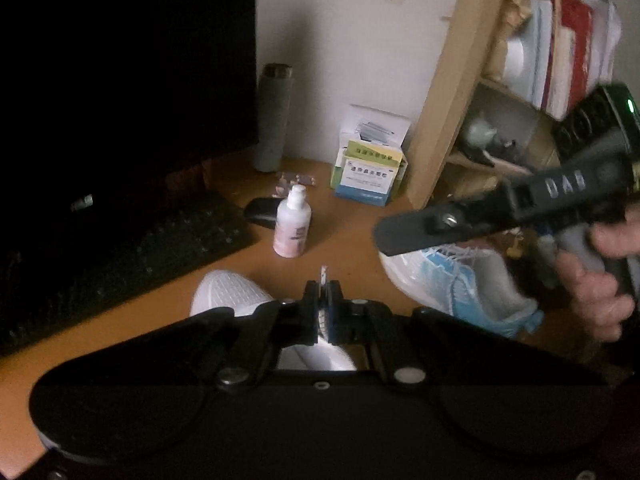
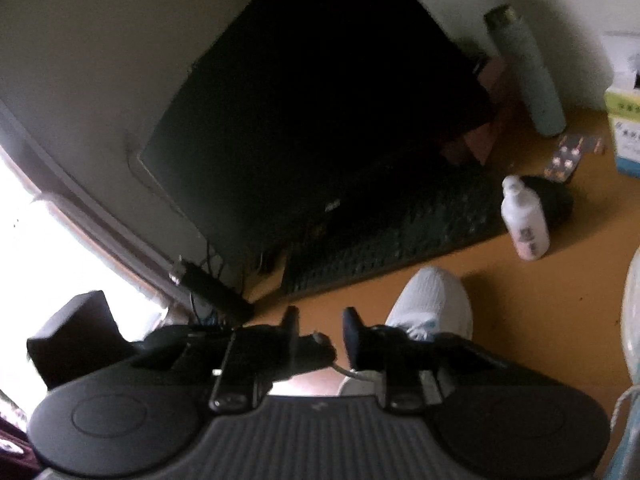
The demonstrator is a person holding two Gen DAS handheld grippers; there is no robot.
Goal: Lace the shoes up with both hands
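My left gripper [image 1: 323,294] is shut on a white lace, whose tip [image 1: 323,273] pokes up between the pads. Just beneath it sits a white shoe [image 1: 228,292], toe pointing away. A second white and light-blue shoe [image 1: 460,284] lies to the right. Above that shoe hovers my right gripper [image 1: 386,238], held by a person's hand [image 1: 600,284]. In the right wrist view the right gripper [image 2: 320,322] stands open with only bare table in the gap. The white shoe's toe [image 2: 432,300] lies just right of its fingers. The blue shoe [image 2: 632,320] shows at the frame's edge.
On the orange table [image 1: 348,248] stand a white pump bottle [image 1: 292,224], a black mouse [image 1: 260,210], a black keyboard [image 1: 120,264], a grey flask [image 1: 274,120] and stacked medicine boxes [image 1: 368,172]. A dark monitor [image 2: 320,100] is at the left, and a wooden shelf [image 1: 452,92] with books at the right.
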